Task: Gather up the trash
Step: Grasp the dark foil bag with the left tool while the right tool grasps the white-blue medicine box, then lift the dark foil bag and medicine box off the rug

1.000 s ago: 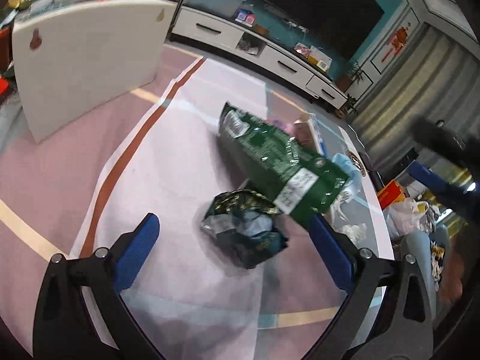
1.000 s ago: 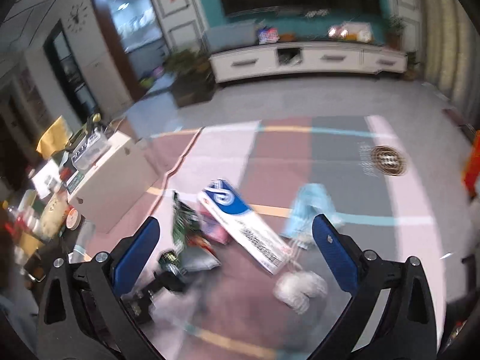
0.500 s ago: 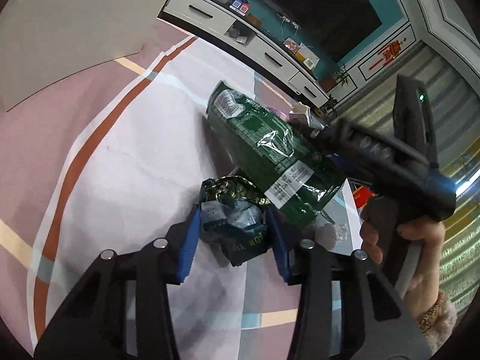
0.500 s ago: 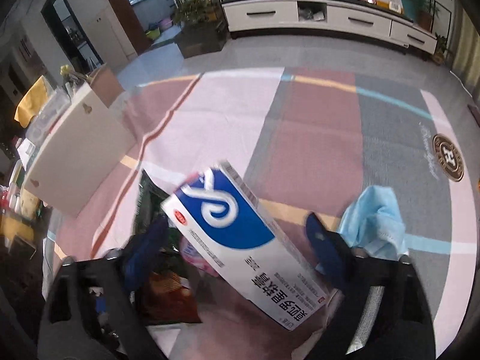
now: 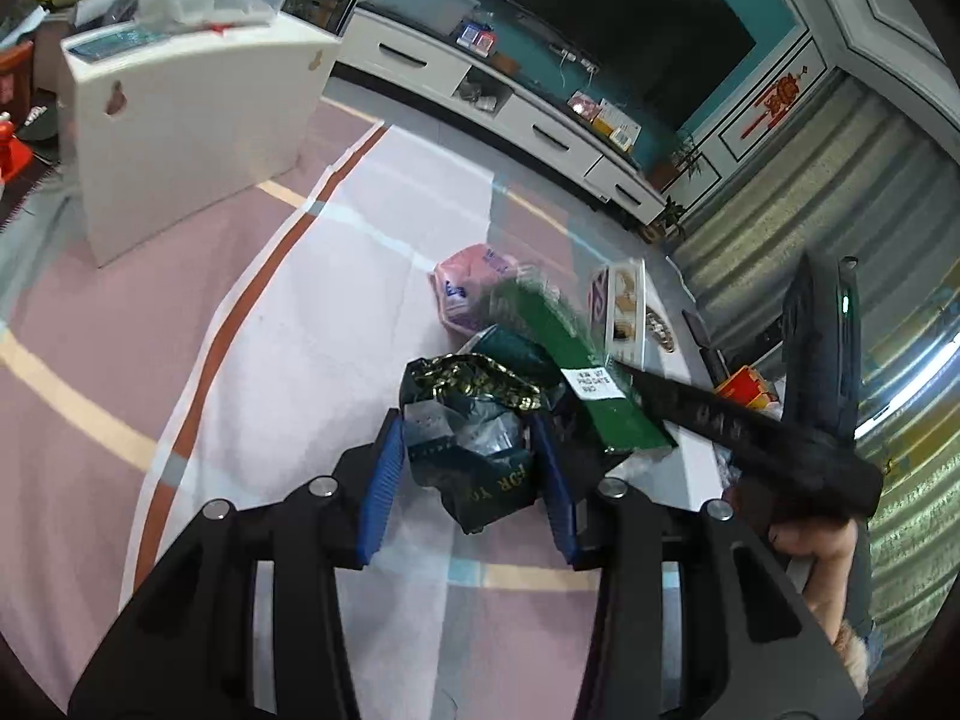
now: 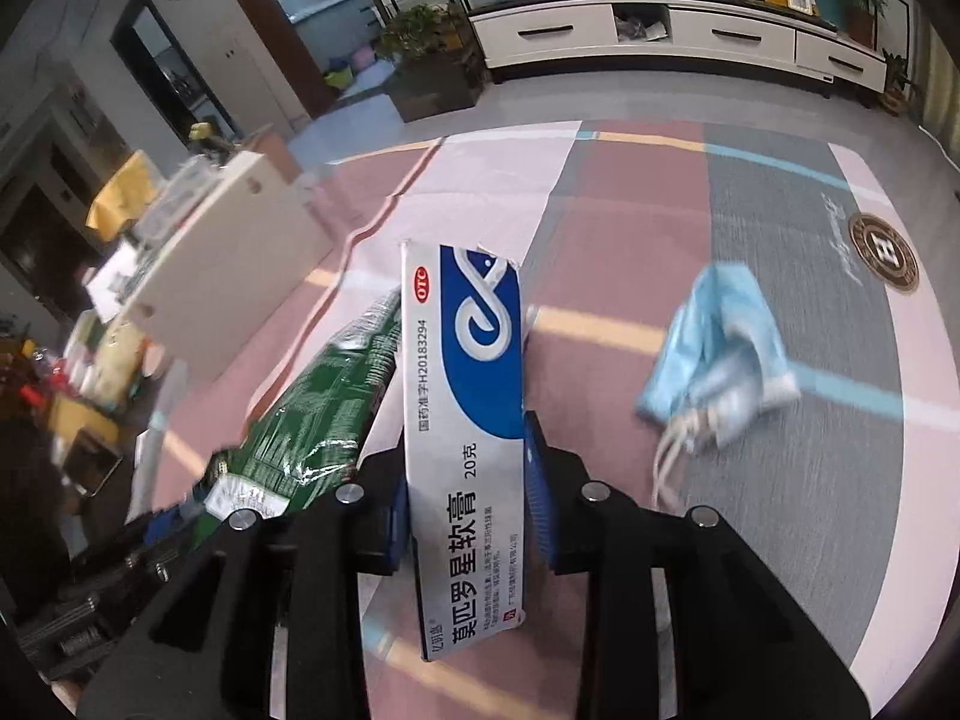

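My left gripper (image 5: 468, 480) is shut on a crumpled dark green foil wrapper (image 5: 474, 450), held above the carpet. A long green snack bag (image 5: 576, 372) lies just beyond it, blurred; it also shows in the right wrist view (image 6: 324, 408). My right gripper (image 6: 465, 492) is shut on a long blue and white ointment box (image 6: 465, 420), lifted off the floor. The right gripper's body (image 5: 750, 426) shows in the left wrist view, close on the right. A pink packet (image 5: 471, 294) and a blue face mask (image 6: 720, 354) lie on the carpet.
A white cabinet (image 5: 192, 138) stands at the left with clutter on top. A white TV stand (image 6: 672, 36) lines the far wall. A small printed box (image 5: 624, 312) lies past the green bag. A plant pot (image 6: 432, 66) stands by the doorway.
My left gripper closed on the foil wrapper and lifted it. My right gripper closed on the ointment box and raised it. The green bag has shifted.
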### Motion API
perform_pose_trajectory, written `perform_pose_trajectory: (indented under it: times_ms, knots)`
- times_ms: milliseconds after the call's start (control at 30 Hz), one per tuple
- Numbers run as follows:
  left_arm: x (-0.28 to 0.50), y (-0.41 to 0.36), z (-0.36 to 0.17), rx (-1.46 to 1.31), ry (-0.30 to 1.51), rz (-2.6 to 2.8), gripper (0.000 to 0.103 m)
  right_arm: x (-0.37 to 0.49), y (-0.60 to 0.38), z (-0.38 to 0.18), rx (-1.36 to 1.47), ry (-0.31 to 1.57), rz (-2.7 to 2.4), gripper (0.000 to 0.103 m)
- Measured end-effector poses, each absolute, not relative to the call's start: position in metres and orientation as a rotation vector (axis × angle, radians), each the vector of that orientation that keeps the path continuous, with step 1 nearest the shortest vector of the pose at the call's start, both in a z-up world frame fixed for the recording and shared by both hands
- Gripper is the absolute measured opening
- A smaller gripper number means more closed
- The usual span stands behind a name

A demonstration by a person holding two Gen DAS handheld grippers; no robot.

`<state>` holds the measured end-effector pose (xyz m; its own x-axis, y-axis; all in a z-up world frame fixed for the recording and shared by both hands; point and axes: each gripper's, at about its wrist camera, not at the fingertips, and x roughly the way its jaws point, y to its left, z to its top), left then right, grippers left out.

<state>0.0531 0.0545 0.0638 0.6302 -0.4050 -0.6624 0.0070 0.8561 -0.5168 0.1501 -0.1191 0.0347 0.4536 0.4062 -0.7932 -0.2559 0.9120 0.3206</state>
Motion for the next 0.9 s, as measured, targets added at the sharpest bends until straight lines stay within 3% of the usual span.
perform_pose_trajectory:
  times_ms: [900]
  knots:
    - [-0.011, 0.023, 0.133, -0.372, 0.679, -0.321, 0.044, -0.012, -0.189, 0.105, 0.343, 0.663, 0.324, 0.033]
